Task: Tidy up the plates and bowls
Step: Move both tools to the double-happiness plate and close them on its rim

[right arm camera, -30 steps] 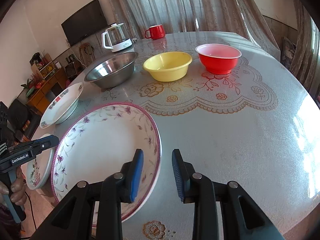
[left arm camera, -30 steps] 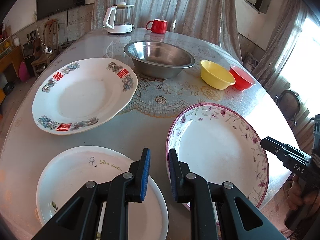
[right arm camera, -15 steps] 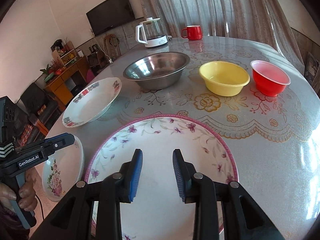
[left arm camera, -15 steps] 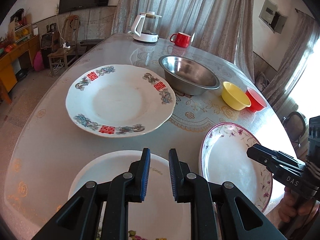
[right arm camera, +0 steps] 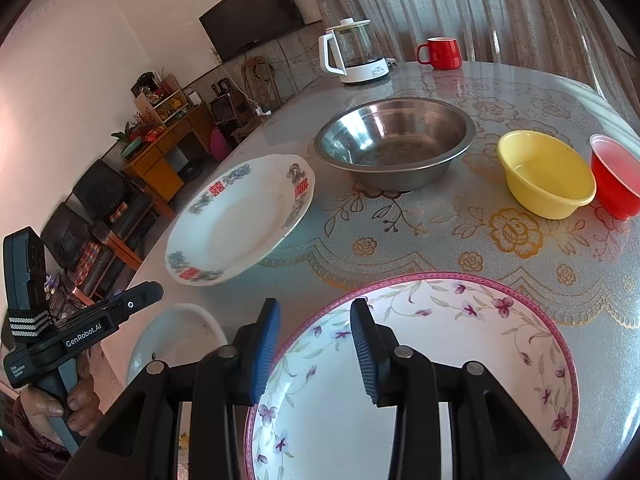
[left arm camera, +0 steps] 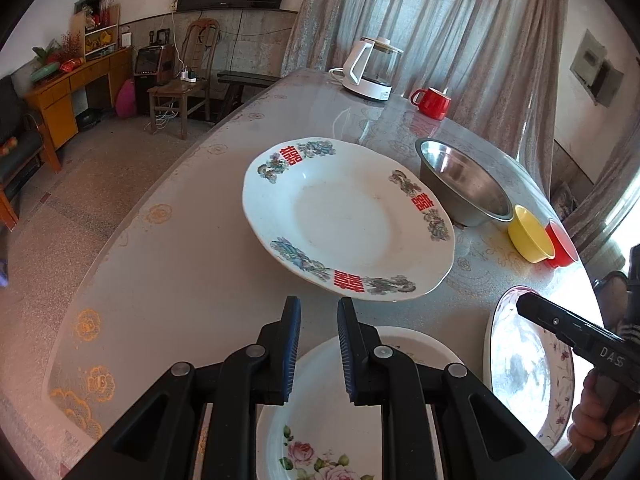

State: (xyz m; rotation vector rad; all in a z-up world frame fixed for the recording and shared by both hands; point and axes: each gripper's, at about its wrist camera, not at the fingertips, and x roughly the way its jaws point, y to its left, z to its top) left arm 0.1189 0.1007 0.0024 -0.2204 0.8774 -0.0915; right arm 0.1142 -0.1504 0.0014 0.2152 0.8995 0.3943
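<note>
Pink-rimmed plate (right arm camera: 460,360) (floral, seemingly clean) sits under the parted, empty right hand-held gripper (right arm camera: 314,348).

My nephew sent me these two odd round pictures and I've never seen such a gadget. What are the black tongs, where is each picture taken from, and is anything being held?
Those tongs are hand-held grippers, one per hand, each carrying a wide-angle camera looking along its fingers. One picture is from the left gripper, the other from the right gripper.

On the table: a rose plate, a purple-flowered plate, a red-lettered plate, a steel bowl, a yellow bowl, a red bowl, a kettle and a mug.

Both grippers are open; nothing is held.
</note>
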